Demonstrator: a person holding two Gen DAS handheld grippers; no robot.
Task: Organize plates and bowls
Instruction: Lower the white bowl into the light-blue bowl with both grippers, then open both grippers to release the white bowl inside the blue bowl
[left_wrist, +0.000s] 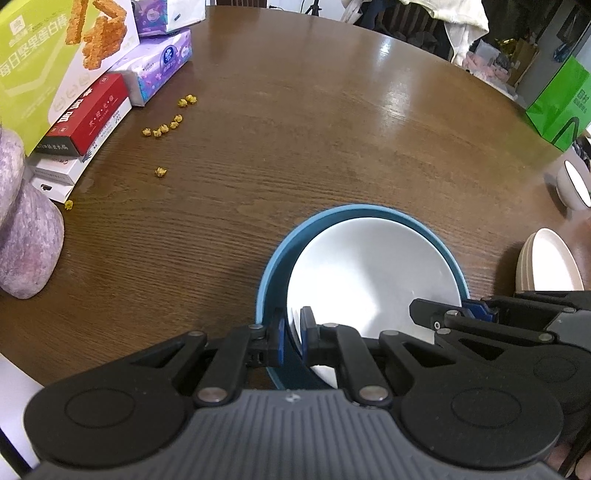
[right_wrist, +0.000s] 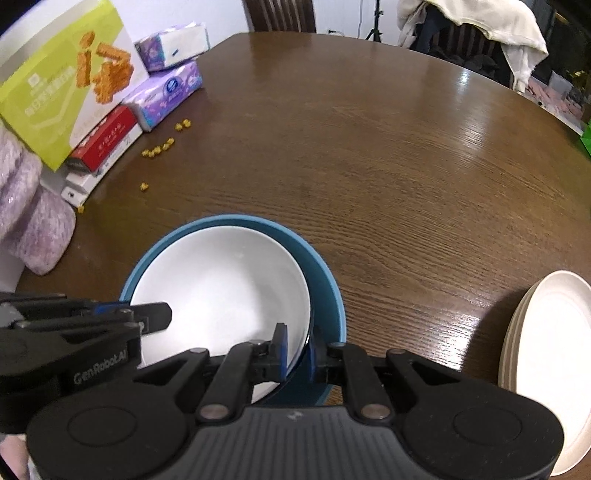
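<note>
A white bowl (left_wrist: 369, 273) (right_wrist: 221, 288) with a dark outer wall sits nested inside a larger blue bowl (left_wrist: 354, 212) (right_wrist: 328, 295) on the brown wooden table (left_wrist: 295, 147). My left gripper (left_wrist: 292, 332) is shut on the white bowl's near-left rim, one finger inside it and the other between the two bowls. My right gripper (right_wrist: 297, 349) clamps the same bowl's near-right rim the same way. Each gripper shows in the other's view, the right gripper (left_wrist: 461, 310) and the left gripper (right_wrist: 147, 314). A stack of cream plates (left_wrist: 546, 258) (right_wrist: 554, 369) lies to the right.
Snack and tissue boxes (left_wrist: 92, 74) (right_wrist: 74, 81) are piled at the left edge beside a purple fuzzy object (left_wrist: 26, 240). Small yellow bits (left_wrist: 162, 129) are scattered near them. A white bowl (left_wrist: 572, 181) and a green bag (left_wrist: 557, 103) stand at far right.
</note>
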